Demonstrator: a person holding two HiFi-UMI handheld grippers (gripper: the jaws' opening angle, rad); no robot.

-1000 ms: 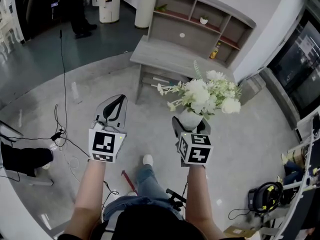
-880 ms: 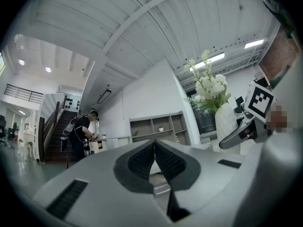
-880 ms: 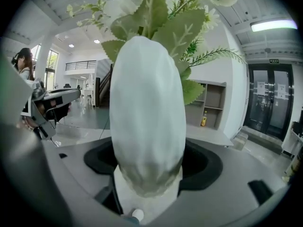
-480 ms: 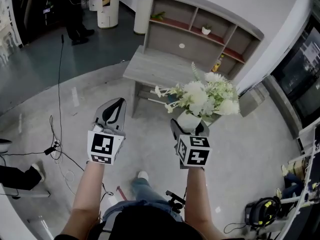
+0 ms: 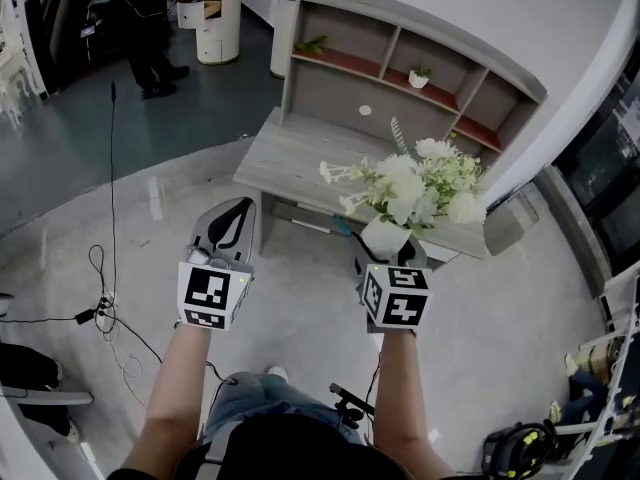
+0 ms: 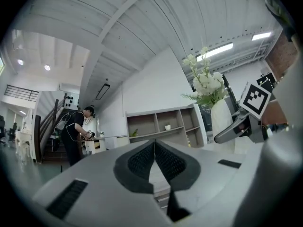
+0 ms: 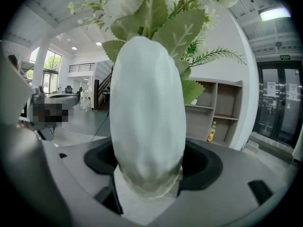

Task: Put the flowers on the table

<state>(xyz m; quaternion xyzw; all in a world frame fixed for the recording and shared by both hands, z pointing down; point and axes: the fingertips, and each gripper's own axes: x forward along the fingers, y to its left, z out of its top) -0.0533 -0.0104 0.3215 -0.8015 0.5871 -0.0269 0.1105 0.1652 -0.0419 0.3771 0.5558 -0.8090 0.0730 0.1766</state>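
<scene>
A white vase (image 5: 385,236) (image 7: 147,112) full of white flowers (image 5: 415,186) and green leaves stands upright in my right gripper (image 5: 388,258), which is shut on the vase's lower body. It hangs in the air just short of the front edge of the grey wooden table (image 5: 290,153). My left gripper (image 5: 226,230) (image 6: 155,148) is shut with nothing between its jaws, level with the right one and to its left. In the left gripper view the vase (image 6: 221,119) and flowers (image 6: 204,84) show at the right.
A grey shelf unit (image 5: 420,78) with small plants and a yellow bottle stands behind the table against the wall. A person (image 5: 150,13) works at the far left near a round white cabinet (image 5: 217,13). Cables (image 5: 105,278) trail across the floor at the left.
I have stepped toward the table: it and the shelf unit are now closer and lower in the head view. The vase stays held in the right gripper; both grippers keep their states.
</scene>
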